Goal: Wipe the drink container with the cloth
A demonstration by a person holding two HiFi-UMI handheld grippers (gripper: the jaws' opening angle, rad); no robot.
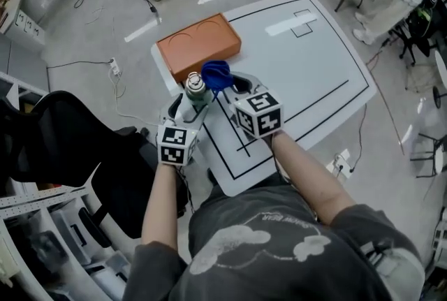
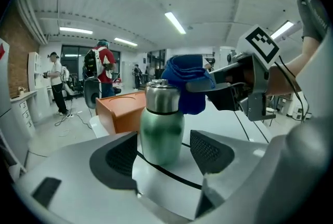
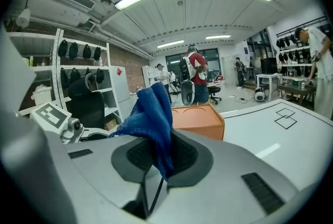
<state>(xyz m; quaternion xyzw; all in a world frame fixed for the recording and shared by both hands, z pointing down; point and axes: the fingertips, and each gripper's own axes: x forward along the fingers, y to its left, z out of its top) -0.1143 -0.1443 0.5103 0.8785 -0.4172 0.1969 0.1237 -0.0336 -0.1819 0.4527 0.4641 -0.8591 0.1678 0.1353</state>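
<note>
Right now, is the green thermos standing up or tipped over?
Upright: the green thermos rests base-down on the white table, steel cap on top.

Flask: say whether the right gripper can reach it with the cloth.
Probably yes: the cloth clamped in the right gripper is right beside the top of the flask, and the left gripper has open jaws flanking only its body.

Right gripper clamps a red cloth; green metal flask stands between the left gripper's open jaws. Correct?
No: the right gripper view shows the cloth in the right gripper is blue, not red. The green metal flask does stand between the left gripper's open jaws.
</note>
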